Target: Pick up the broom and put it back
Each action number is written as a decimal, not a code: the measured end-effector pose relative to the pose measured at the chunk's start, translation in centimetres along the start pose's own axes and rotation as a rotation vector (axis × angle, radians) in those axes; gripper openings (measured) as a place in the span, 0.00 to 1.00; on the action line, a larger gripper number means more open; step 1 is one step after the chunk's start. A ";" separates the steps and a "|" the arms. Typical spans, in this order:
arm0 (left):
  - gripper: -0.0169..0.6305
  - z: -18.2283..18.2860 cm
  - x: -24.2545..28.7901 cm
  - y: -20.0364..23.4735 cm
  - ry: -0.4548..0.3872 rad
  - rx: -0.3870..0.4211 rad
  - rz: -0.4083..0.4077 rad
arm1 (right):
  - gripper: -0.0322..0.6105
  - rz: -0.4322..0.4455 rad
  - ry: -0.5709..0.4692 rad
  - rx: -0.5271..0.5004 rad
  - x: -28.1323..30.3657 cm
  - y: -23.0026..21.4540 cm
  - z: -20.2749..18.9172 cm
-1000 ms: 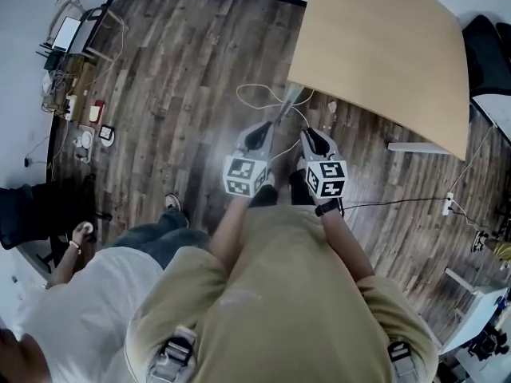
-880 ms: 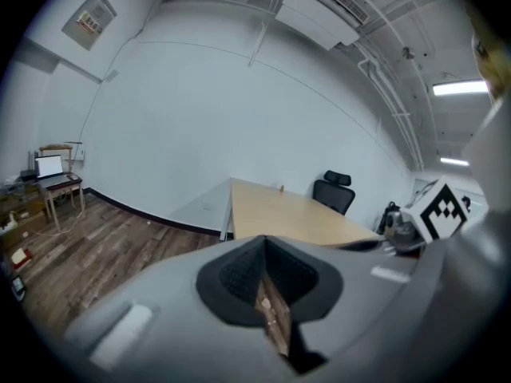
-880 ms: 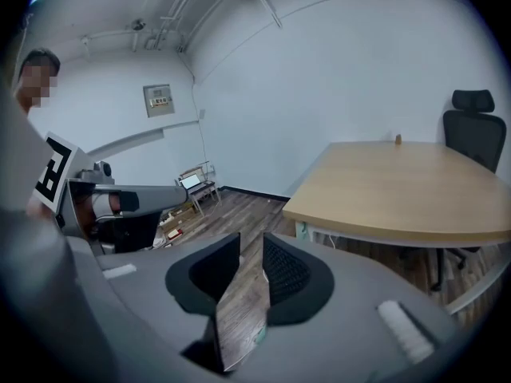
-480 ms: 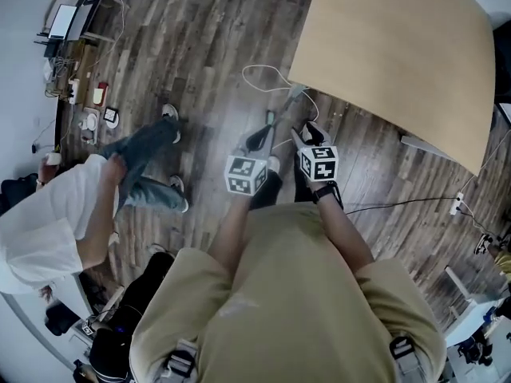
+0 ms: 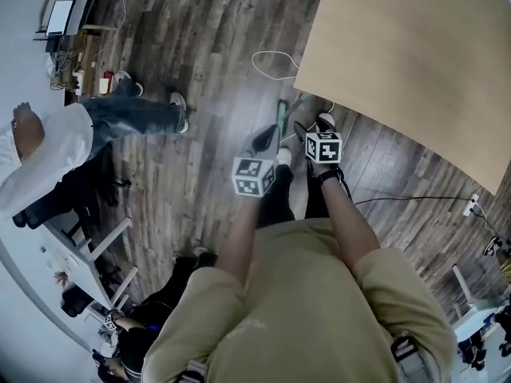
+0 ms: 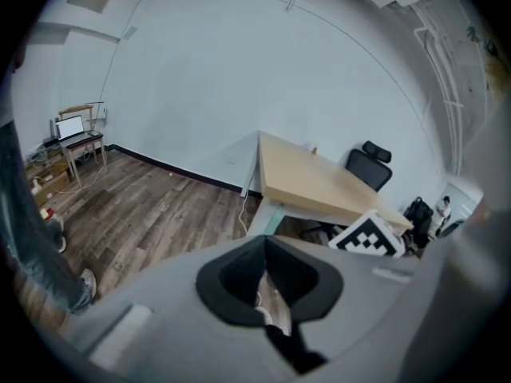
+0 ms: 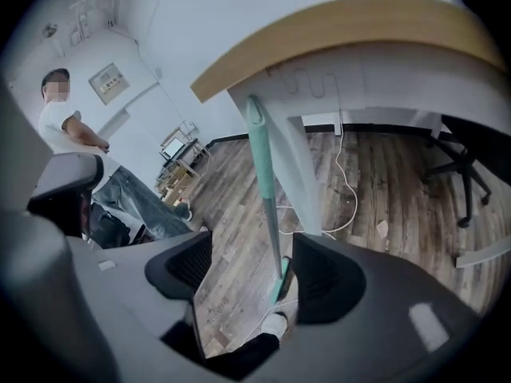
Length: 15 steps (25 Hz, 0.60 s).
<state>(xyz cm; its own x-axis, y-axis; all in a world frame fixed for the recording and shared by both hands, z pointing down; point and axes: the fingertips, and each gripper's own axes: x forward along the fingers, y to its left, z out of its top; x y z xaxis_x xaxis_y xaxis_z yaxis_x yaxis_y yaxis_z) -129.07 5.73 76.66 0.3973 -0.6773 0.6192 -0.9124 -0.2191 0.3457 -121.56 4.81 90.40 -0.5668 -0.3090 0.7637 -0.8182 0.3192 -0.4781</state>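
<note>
The right claw (image 7: 247,274) has just been opening and its jaws now stand wide apart. The broom (image 7: 262,174) shows through the gap between them at frame centre, with neither pad pressing on it. It stands on the wooden floor (image 7: 227,194), leaning against the counter (image 7: 335,22) leg. The left claw (image 6: 270,290) has its jaws together and holds nothing.

I record an office-type workroom: plank floor (image 5: 200,62), 1 large counter (image 5: 415,62), black swivel chair (image 6: 371,162), monitor (image 6: 70,125) on a side table (image 6: 84,146), loose floor cables (image 7: 344,169).
</note>
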 end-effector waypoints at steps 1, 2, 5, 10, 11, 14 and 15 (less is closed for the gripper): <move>0.03 -0.2 0.2 0.3 0.006 -0.005 0.007 | 0.55 0.005 0.001 0.005 0.7 -0.2 0.0; 0.03 -0.4 0.5 0.6 0.010 -0.011 0.015 | 0.55 0.011 0.002 0.007 1.5 -0.4 0.1; 0.03 -1.0 1.4 1.2 0.009 -0.037 0.033 | 0.54 0.020 0.003 -0.004 3.7 -1.1 0.4; 0.03 -2.1 2.5 1.6 0.024 -0.044 0.032 | 0.46 -0.006 0.001 -0.028 6.7 -2.3 1.5; 0.03 -2.4 2.5 1.7 0.027 -0.046 0.033 | 0.44 -0.006 0.002 -0.028 7.2 -2.4 1.6; 0.03 -3.2 2.3 2.0 0.032 -0.057 0.043 | 0.43 -0.002 0.000 -0.030 8.4 -2.6 1.9; 0.03 -3.3 2.1 2.2 0.032 -0.061 0.046 | 0.42 -0.002 -0.003 -0.029 8.7 -2.7 2.1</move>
<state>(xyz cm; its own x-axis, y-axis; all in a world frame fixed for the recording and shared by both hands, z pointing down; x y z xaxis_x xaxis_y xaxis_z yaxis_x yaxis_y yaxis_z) -129.87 6.16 81.07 0.3592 -0.6623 0.6575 -0.9223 -0.1442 0.3586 -124.45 -0.58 97.40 -0.5657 -0.3125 0.7631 -0.8161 0.3447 -0.4638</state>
